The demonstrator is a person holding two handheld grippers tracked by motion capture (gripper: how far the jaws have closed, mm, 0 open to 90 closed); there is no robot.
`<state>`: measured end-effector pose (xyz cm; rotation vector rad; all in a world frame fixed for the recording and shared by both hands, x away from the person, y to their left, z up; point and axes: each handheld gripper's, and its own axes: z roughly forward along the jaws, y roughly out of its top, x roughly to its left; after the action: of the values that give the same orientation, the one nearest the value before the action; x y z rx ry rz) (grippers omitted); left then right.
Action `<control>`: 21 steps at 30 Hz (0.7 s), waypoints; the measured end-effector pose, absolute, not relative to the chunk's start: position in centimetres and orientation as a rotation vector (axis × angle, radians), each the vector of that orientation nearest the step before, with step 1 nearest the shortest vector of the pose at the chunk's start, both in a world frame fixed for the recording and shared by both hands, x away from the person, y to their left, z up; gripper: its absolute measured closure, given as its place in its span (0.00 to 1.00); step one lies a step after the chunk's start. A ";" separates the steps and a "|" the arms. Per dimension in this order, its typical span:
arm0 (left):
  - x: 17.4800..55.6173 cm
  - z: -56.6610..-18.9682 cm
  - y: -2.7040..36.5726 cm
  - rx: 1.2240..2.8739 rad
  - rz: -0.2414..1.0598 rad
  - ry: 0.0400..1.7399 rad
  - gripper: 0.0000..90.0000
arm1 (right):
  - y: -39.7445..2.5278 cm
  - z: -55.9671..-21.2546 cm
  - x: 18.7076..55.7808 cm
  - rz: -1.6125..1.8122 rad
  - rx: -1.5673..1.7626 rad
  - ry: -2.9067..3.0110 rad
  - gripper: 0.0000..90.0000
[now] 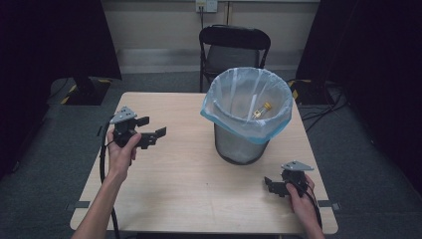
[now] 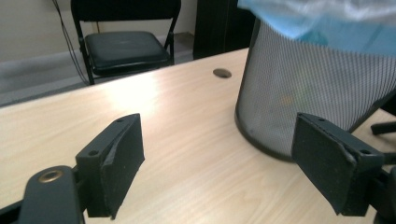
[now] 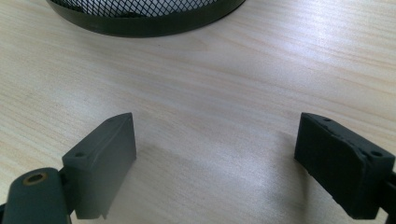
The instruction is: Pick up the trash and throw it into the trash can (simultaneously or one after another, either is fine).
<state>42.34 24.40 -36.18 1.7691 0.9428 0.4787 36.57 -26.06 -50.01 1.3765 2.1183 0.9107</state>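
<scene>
**Both claws wait empty beside the bin**

Left claw [image 1: 147, 130], jaws spread and gripping nothing, hovers over the table [image 1: 164, 199] with the mesh bin [image 1: 239, 144] ahead and to its right, well apart. In the left gripper view the bin's wall [image 2: 308, 88] rises just past the right-hand jaw, its blue liner [image 2: 327, 18] folded over the rim. Right claw [image 1: 272, 185], likewise released and empty, sits low near the table's near edge; the bin's base [image 3: 149, 21] lies straight ahead of it and close, making this the nearer hand to the bin. Inside the liner a small brass-coloured item [image 1: 262, 110] rests against the far side, its long axis slanting up toward the right; what it is cannot be told. A folding chair [image 1: 234, 47] stands beyond the table. No brand, label or writing can be read anywhere on bin, liner or claws.
</scene>
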 end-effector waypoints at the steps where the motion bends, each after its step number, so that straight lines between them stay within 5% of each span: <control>1: 42.2 -36.5 24.4 1.787 0.477 0.946 0.19 | -26.1 -50.0 36.6 0.911 1.376 2.118 0.13; 21: 38.6 -42.2 26.1 1.949 0.460 1.015 0.18 | -26.1 -50.0 36.6 0.910 1.377 2.118 0.13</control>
<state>38.65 26.11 -42.17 1.9493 1.0154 0.4597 36.57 -26.06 -50.01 1.3768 2.1177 0.9097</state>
